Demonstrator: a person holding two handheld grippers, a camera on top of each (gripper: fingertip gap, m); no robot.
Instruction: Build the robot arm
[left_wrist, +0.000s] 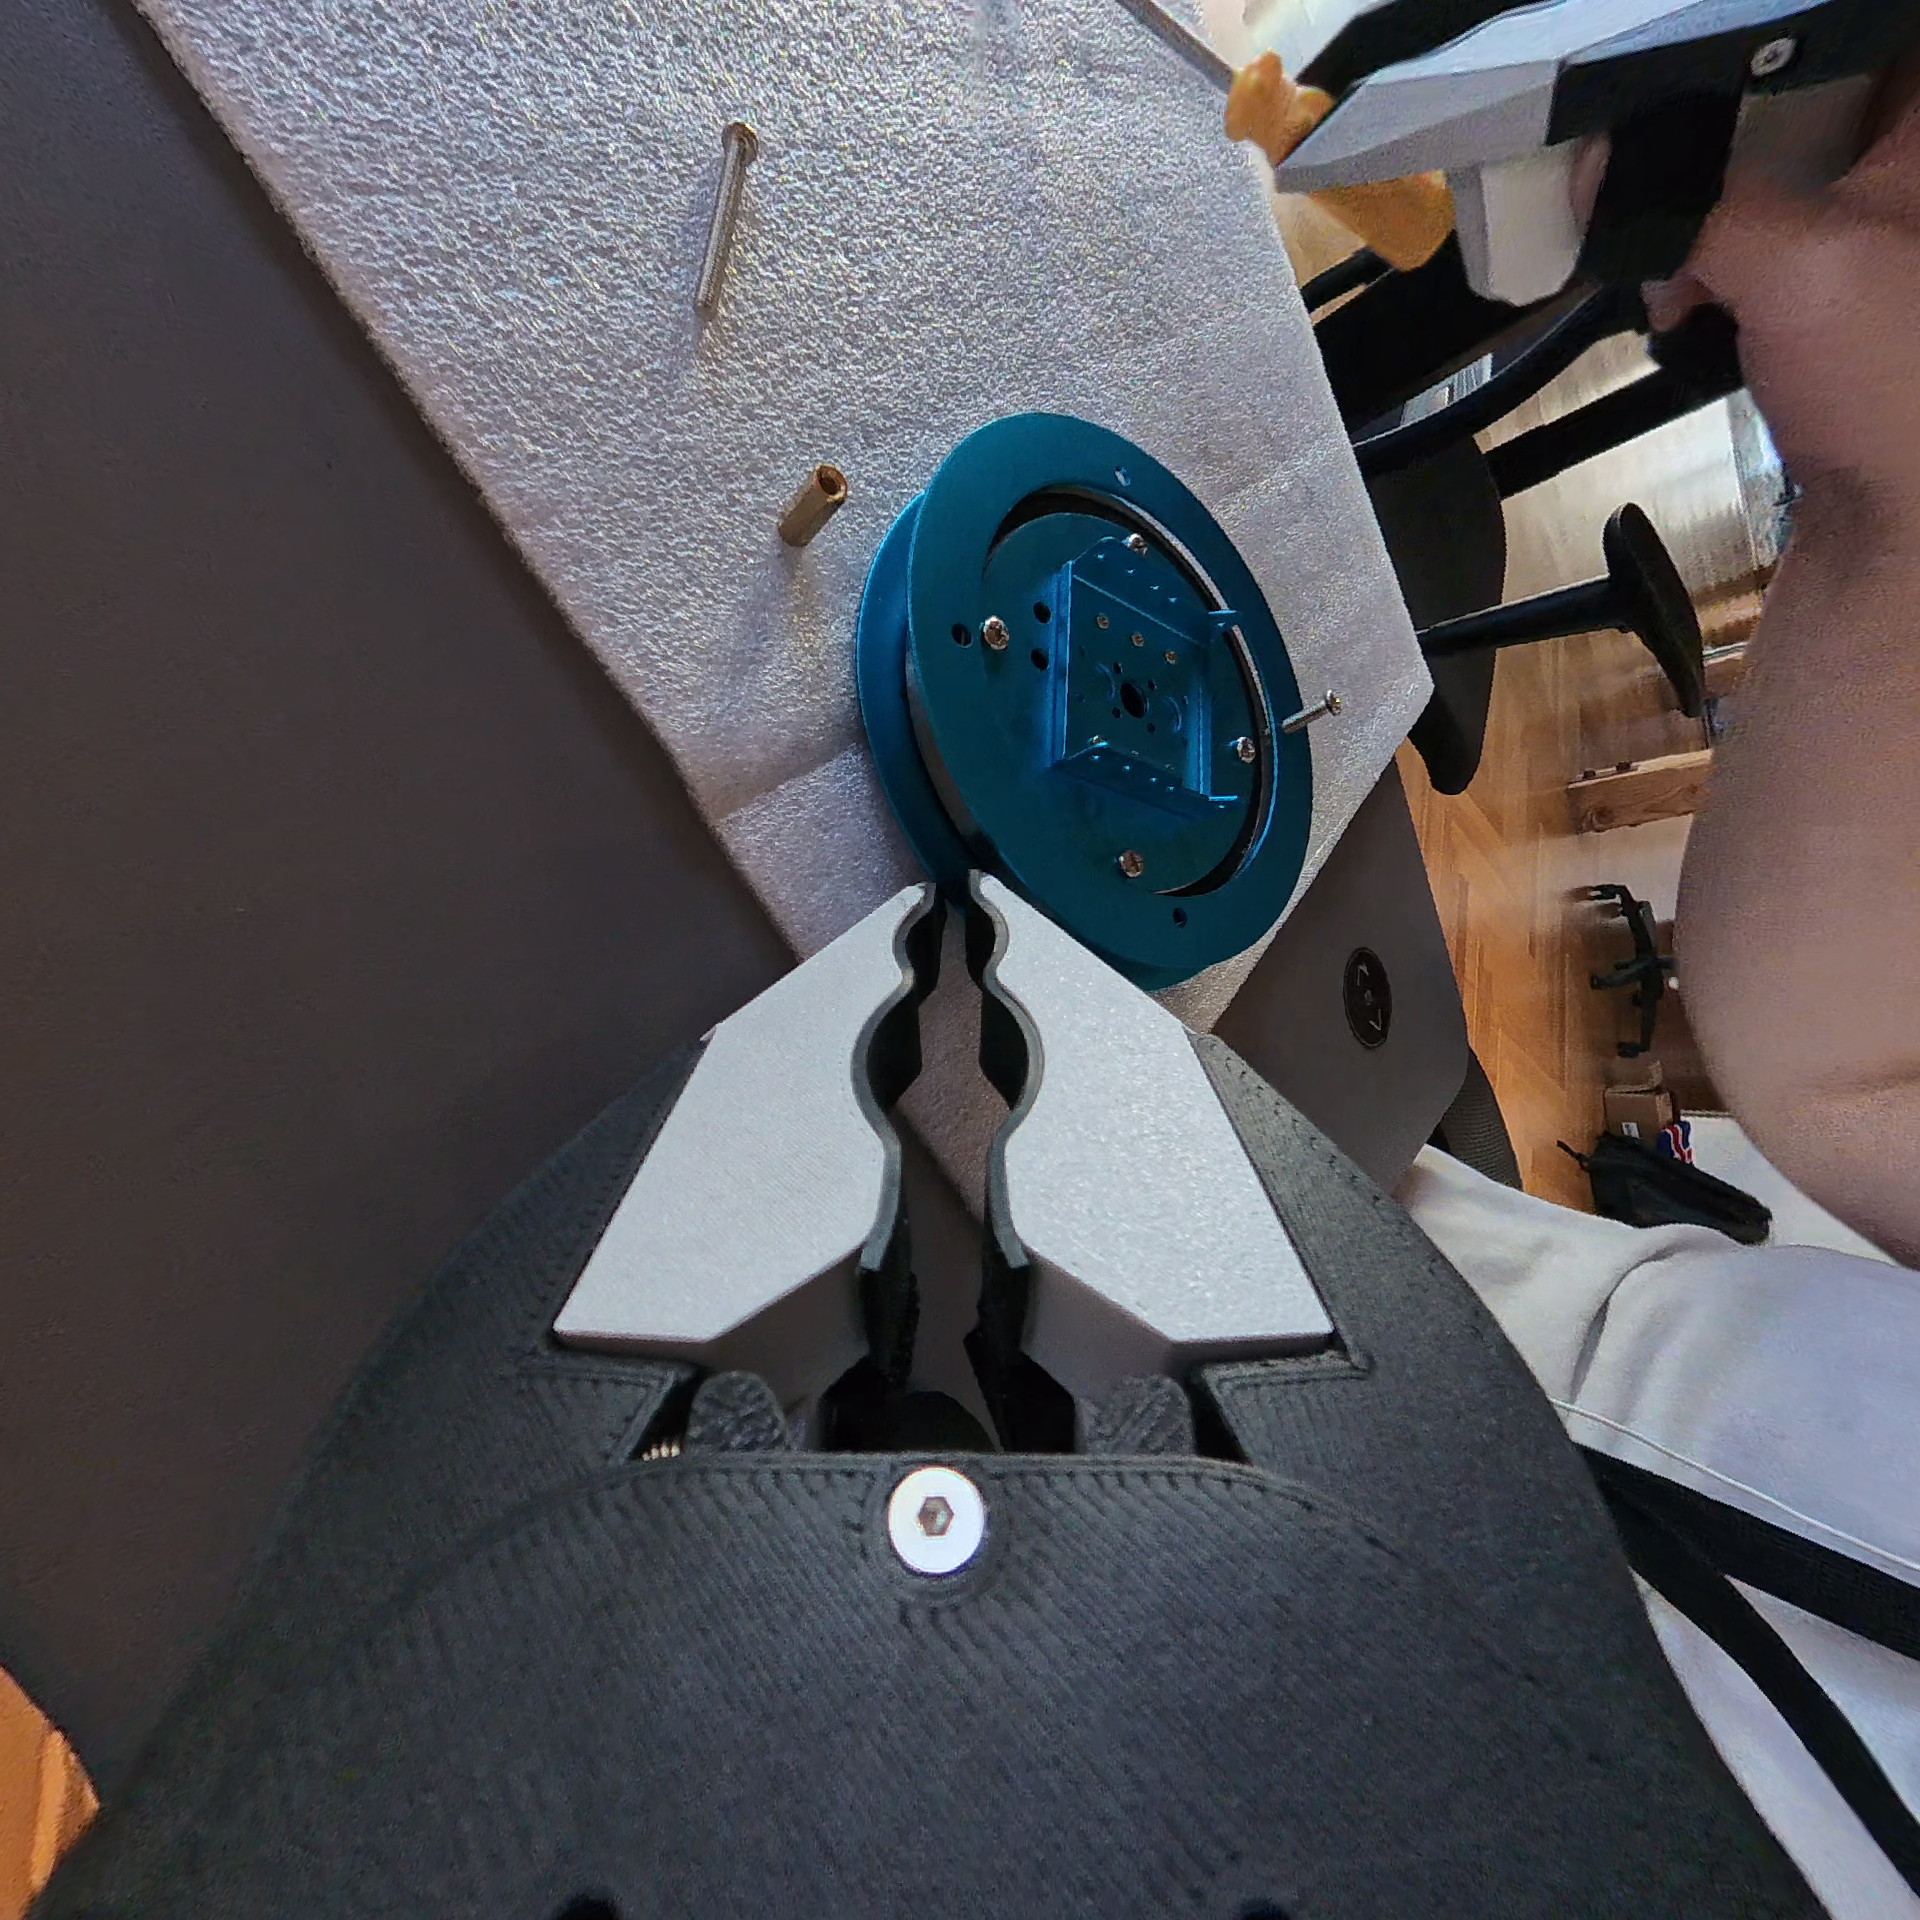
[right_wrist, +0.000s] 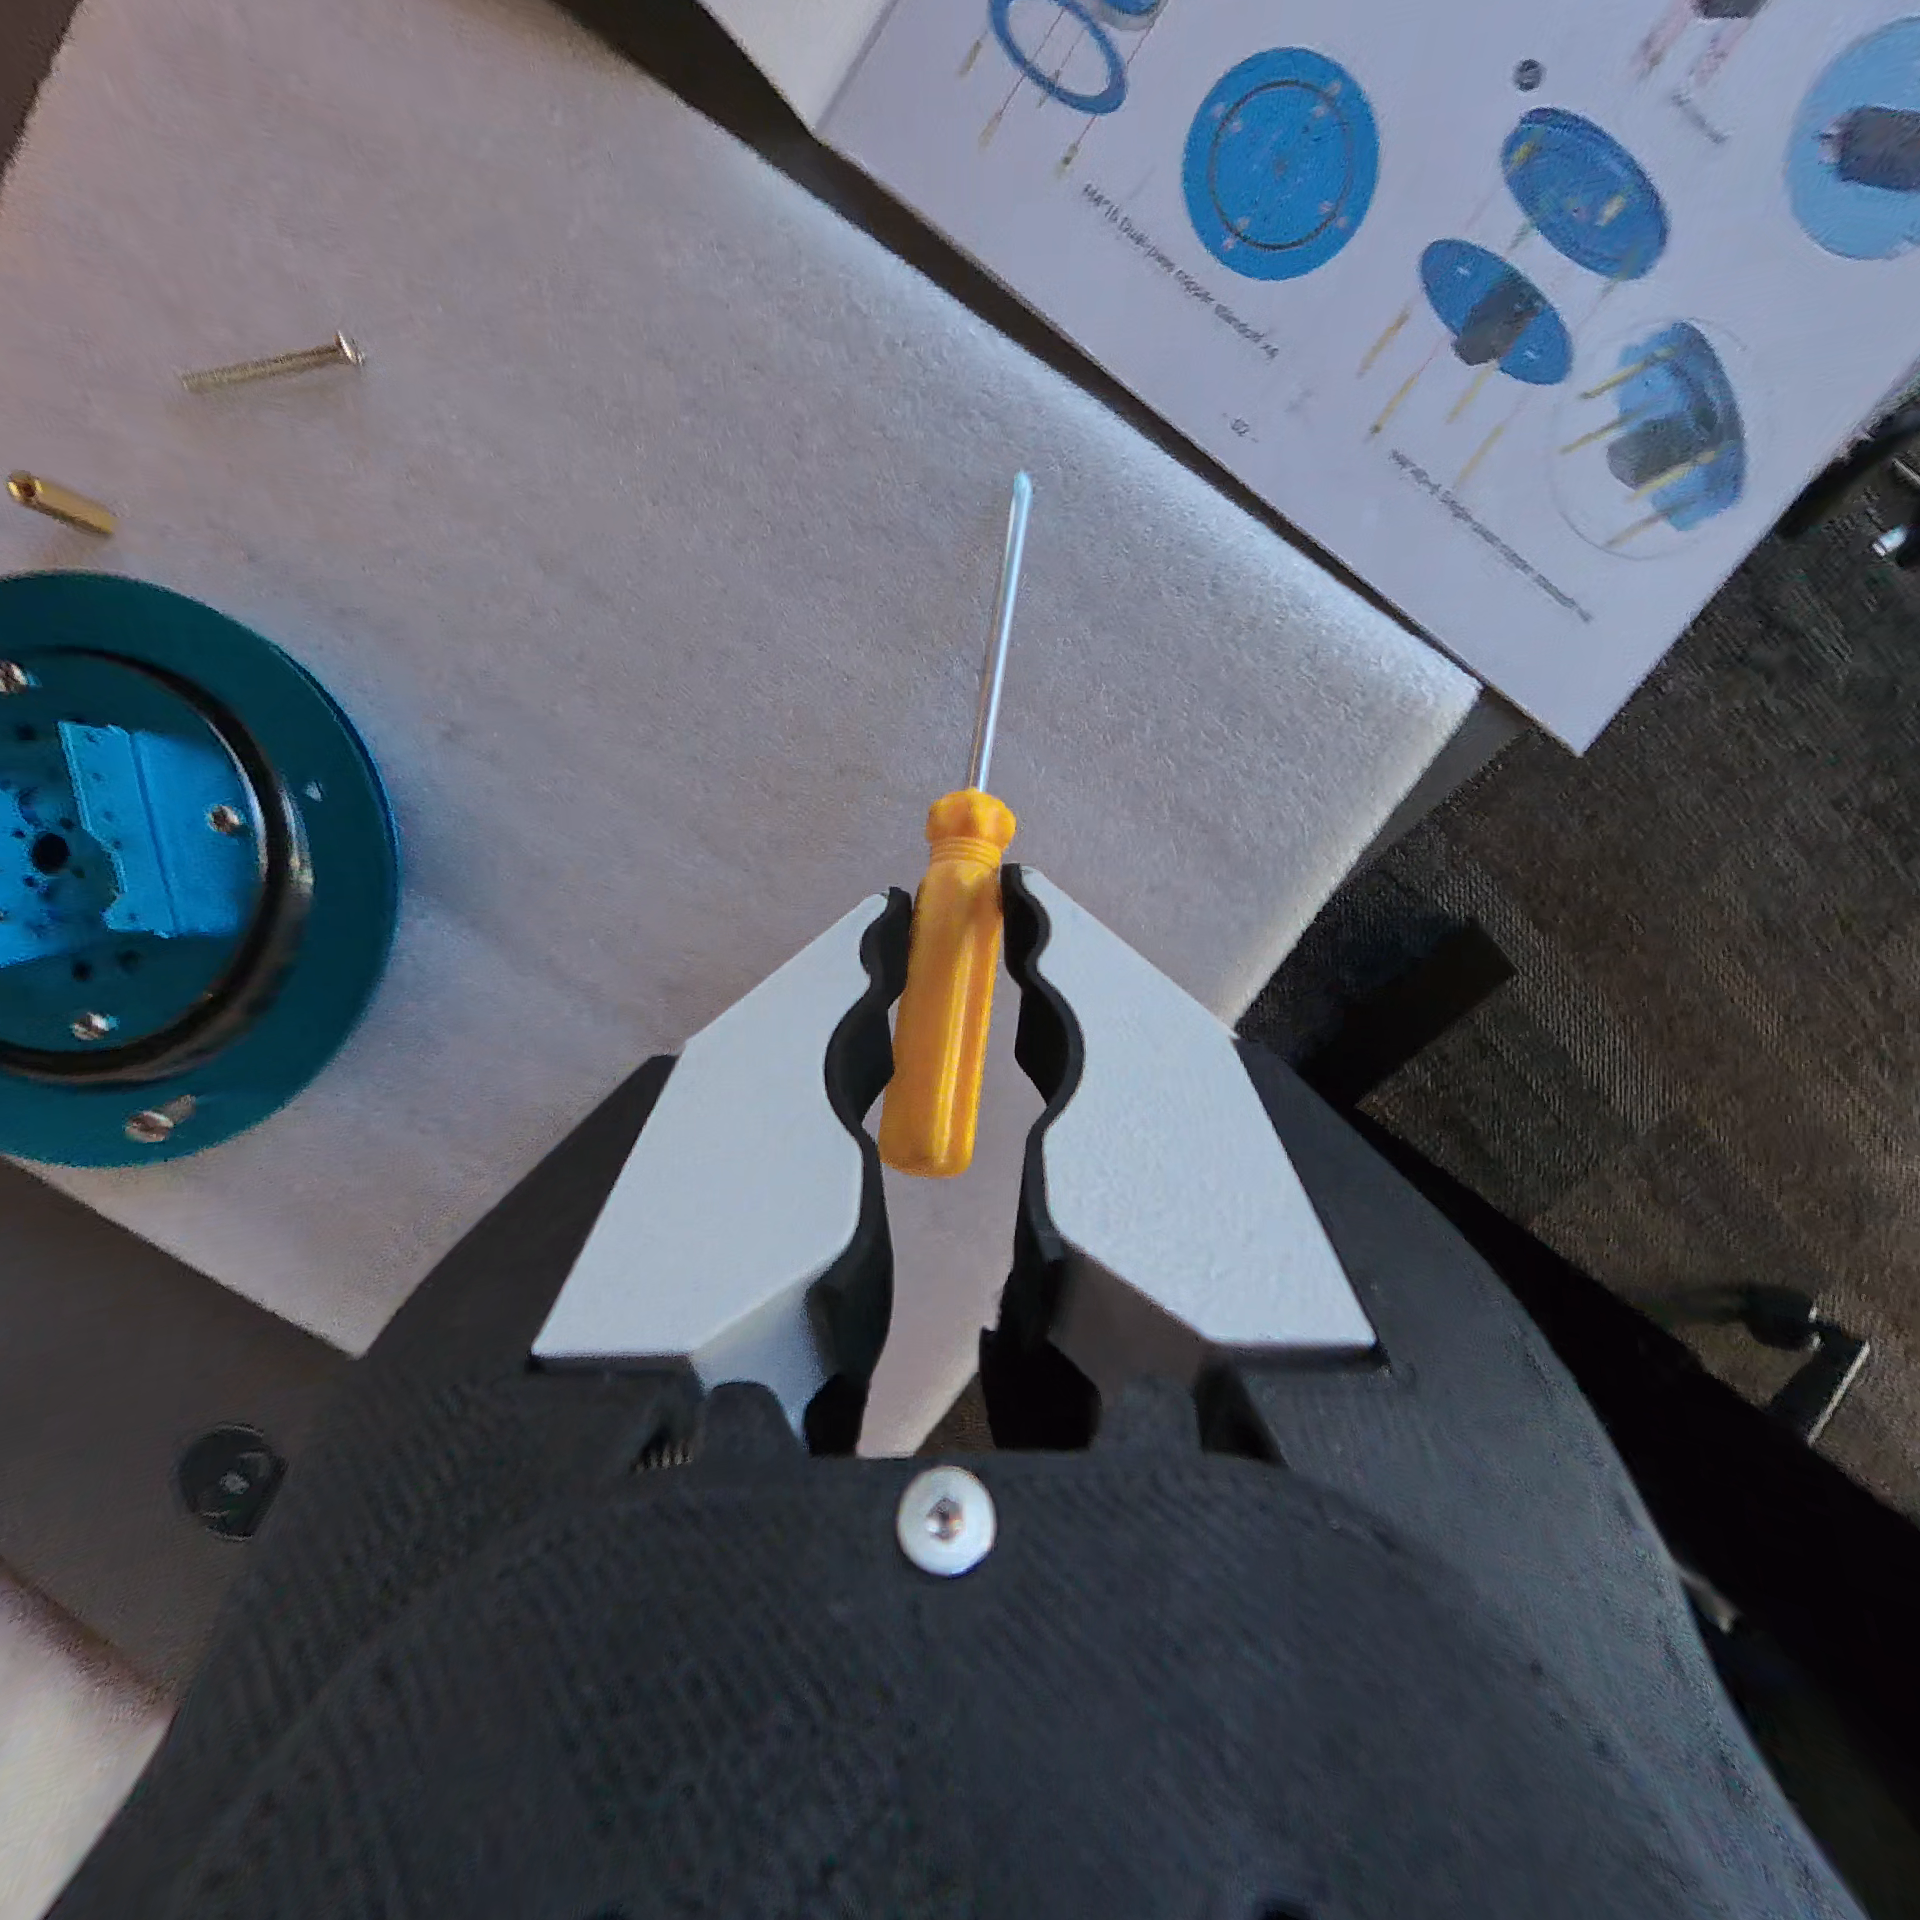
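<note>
The left gripper (left_wrist: 951, 902) pinches the rim of the blue disc (left_wrist: 1101, 707), which lies on a white foam pad (left_wrist: 582, 312). Beside the disc lie a brass standoff (left_wrist: 812, 505) and a long screw (left_wrist: 724, 216). The right gripper (right_wrist: 954, 883) is clamped on a yellow screwdriver (right_wrist: 951, 997) – its tip above the pad. Beyond the pad lies an instruction sheet (right_wrist: 1351, 343) with blue diagrams – its print is blurred. A person's arm (left_wrist: 1808, 727) is at the right in the left wrist view.

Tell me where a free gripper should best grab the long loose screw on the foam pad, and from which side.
Probably mid-shaft, from above. The long screw lies flat on the white foam pad, apart from the brass spacer and blue disc, so fingers could straddle it crosswise. The soft foam should let fingertips press in beside the thin shaft.
</note>
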